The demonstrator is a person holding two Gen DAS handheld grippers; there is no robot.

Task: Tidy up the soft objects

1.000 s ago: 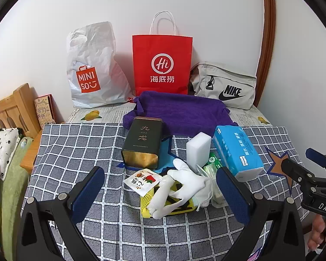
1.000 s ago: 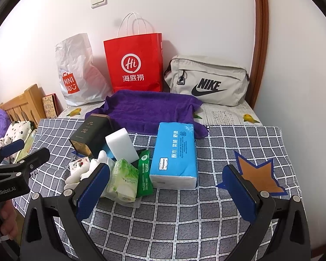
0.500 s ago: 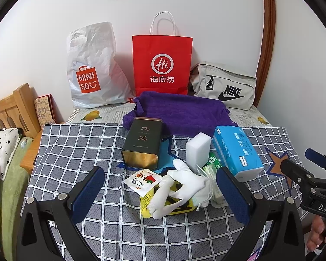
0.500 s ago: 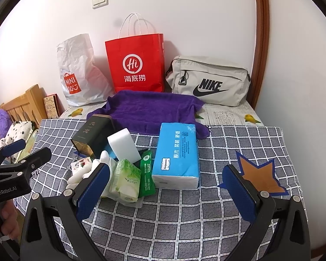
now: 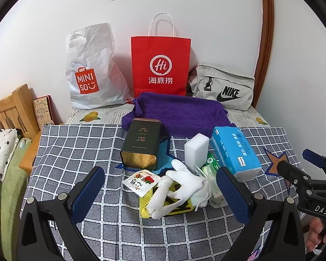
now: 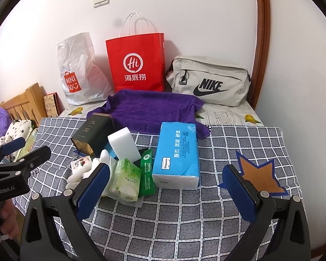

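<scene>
White bag (image 5: pixel 91 69) reads MINISO — red bag (image 5: pixel 160 63) Hi — pouch (image 5: pixel 222 87) NIKE.

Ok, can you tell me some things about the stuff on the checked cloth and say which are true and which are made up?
1. Both grippers are open and holding nothing. True: the left gripper and the right gripper are spread wide and empty.
2. The blue tissue pack stands upright on its end. False: it lies flat on the checked cloth.
3. The white glove lies on top of a yellow item. True.
4. The dark tin stands upright with its lid on. False: it lies on its side.
5. The purple towel is inside the red paper bag. False: it is spread out in front of the bag.
</scene>
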